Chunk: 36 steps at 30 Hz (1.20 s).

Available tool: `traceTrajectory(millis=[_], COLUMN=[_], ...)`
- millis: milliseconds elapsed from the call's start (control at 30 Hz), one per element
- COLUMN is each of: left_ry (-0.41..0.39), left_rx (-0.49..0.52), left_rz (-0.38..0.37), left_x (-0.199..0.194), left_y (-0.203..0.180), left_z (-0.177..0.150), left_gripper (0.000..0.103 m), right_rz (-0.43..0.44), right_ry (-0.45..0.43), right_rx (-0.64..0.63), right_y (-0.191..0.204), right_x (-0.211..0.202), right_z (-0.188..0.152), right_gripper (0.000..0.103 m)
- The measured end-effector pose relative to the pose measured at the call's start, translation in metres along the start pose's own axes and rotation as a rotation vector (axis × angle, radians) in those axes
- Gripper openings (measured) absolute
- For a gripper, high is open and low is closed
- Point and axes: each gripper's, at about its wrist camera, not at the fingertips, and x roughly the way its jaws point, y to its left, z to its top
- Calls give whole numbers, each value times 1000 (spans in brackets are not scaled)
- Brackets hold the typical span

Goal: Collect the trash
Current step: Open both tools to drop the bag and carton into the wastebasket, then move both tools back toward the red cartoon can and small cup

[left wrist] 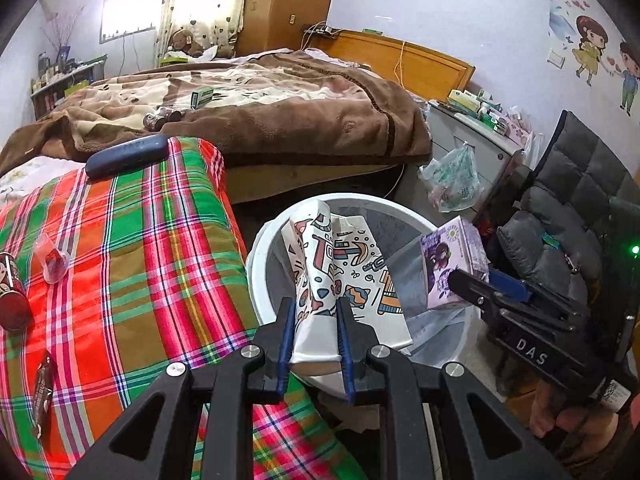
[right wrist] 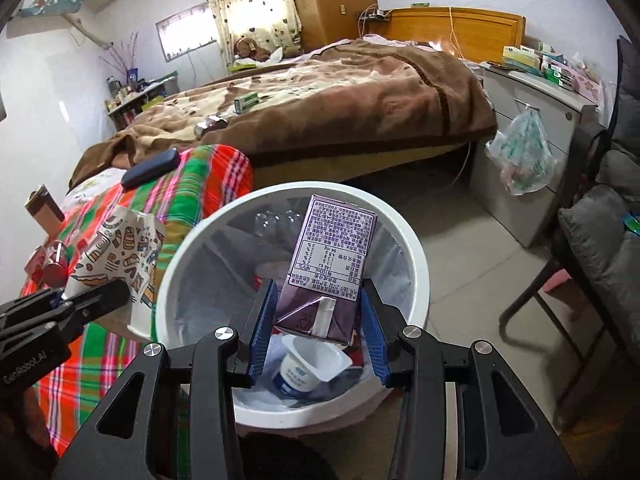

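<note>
My left gripper is matt black plastic with ribbed blue pads and bright metal screws; it squeezes a crumpled paper cup, printed and faintly glossy. My right gripper, of the same finish, carries a purple carton of smooth coated card. The bin is smooth white plastic, lined with thin grey film, with a glossy plastic yoghurt pot inside. The plaid quilt is woven cloth, the brown blanket fuzzy fleece. The headboard looks like varnished wood, though glare hides its grain.
</note>
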Motion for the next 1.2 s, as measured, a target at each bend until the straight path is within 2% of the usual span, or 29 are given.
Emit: traceTrajectory(millis=[100, 133, 167, 233, 900, 1200], left_ry=[-1, -1, -1, -6, -61, -100], left_rx=[-3, -3, -4, -11, -50, -105], left_rz=[9, 11, 11, 4, 48, 89], left_x=[1, 1, 0, -2, -40, -69], left_y=[1, 1, 2, 4, 28, 57], left_z=[1, 1, 1, 0, -10, -23], left_gripper=[21, 26, 38, 47, 47, 50], right_rz=[-1, -5, -16, -20, 16, 58], right_ry=[11, 11, 10, 6, -31, -45], right_rx=[1, -1, -4, -1, 14, -15], right_y=[-3, -3, -3, -3, 12, 36], right_x=[2, 2, 1, 0, -12, -13], right_z=[-1, -1, -2, -2, -5, -7], right_gripper=[43, 44, 49, 55, 55, 55])
